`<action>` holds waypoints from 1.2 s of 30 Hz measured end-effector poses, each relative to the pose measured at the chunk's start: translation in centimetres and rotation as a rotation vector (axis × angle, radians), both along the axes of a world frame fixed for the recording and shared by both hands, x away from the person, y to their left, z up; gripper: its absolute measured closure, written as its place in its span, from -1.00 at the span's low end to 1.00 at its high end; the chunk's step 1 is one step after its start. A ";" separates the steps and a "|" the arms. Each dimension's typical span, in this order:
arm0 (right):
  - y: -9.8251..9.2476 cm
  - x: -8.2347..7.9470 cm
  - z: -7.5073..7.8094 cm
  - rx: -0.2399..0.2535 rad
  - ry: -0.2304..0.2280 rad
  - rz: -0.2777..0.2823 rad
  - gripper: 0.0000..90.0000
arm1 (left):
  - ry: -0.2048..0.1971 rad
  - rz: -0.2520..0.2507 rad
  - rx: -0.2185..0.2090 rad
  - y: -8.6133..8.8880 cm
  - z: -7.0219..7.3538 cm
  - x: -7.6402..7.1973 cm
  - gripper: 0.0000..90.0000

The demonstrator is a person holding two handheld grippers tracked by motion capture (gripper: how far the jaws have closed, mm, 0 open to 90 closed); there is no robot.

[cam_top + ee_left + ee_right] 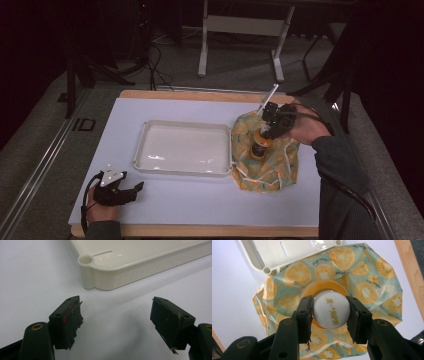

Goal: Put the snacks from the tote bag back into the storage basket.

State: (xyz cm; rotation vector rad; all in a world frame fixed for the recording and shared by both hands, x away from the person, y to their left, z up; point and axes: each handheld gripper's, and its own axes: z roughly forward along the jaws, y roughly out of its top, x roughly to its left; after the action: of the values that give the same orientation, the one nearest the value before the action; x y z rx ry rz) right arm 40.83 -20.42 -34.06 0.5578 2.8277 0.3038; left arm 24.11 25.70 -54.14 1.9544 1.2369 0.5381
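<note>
Right gripper (329, 315) fingers clamped on white-capped orange bottle (331, 311), held upright above the fruit-print bag (367, 292) beside the tray (180, 147), probably for lifting out. Left gripper (117, 322) fingers apart, idle on desk (200, 200).

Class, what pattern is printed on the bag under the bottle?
Orange slices on pale blue-green bag, best in the right gripper view.

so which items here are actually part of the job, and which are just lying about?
In the job:
- bottle, white cap, clamped in the right gripper
- fruit-print bag under it

Lying about:
- white tray, nothing in it
- left gripper, jaws open, resting on the white table
</note>
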 end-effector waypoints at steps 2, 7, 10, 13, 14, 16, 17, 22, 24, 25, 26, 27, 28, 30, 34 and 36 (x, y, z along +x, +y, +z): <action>-0.1 0.0 0.2 0.002 -0.008 0.000 0.31 | 0.001 0.000 0.000 0.0 0.0 0.0 -0.44; -0.3 -0.1 0.8 0.004 -0.026 -0.006 0.31 | 0.001 0.000 0.000 0.0 0.0 0.0 -0.44; -0.4 -0.2 1.0 0.004 -0.033 -0.005 0.31 | 0.000 0.000 0.000 0.0 0.0 0.0 -0.44; -0.4 -0.2 1.2 0.003 -0.038 -0.005 0.31 | -0.001 0.000 -0.001 0.0 0.0 0.0 -0.44; -0.4 -0.2 1.2 0.003 -0.042 -0.003 0.31 | 0.000 0.000 0.000 0.0 0.0 0.0 -0.44; -0.4 -0.3 1.3 0.005 -0.048 -0.004 0.31 | 0.001 -0.001 0.000 0.0 0.0 0.0 -0.44; -0.4 -0.3 1.4 0.007 -0.050 -0.004 0.31 | 0.001 -0.001 0.000 0.0 0.0 0.0 -0.44; -0.2 -0.4 1.8 0.004 -0.054 0.002 0.31 | 0.000 0.000 -0.001 0.0 0.0 0.0 -0.44; -0.2 -0.4 2.0 0.008 -0.059 0.008 0.31 | -0.001 -0.001 -0.001 0.0 0.0 0.0 -0.44; -0.2 -0.4 2.0 0.007 -0.065 0.007 0.31 | 0.000 -0.001 -0.001 0.0 0.0 0.0 -0.44; -0.2 -0.4 2.1 0.008 -0.069 0.007 0.31 | 0.000 -0.001 -0.002 0.0 0.0 0.0 -0.44; -0.2 -0.4 2.2 0.010 -0.074 0.009 0.31 | 0.000 0.000 -0.002 0.0 0.0 0.0 -0.44; -0.2 -0.5 2.3 0.010 -0.080 0.007 0.31 | -0.001 -0.001 -0.002 0.0 0.0 0.0 -0.44; -0.2 -0.5 2.5 0.015 -0.093 0.009 0.31 | 0.000 -0.001 -0.002 0.0 0.0 0.0 -0.44; -0.1 -0.6 2.7 0.029 -0.113 0.012 0.31 | -0.001 -0.001 -0.003 0.0 0.0 0.0 -0.44; 0.0 -0.6 2.9 0.031 -0.121 0.017 0.31 | -0.001 0.000 -0.002 0.0 0.0 0.0 -0.44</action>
State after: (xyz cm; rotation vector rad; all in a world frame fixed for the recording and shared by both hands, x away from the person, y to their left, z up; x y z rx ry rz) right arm 40.20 -20.46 -31.19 0.5050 2.7166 0.3724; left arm 24.11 25.71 -54.14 1.9530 1.2362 0.5374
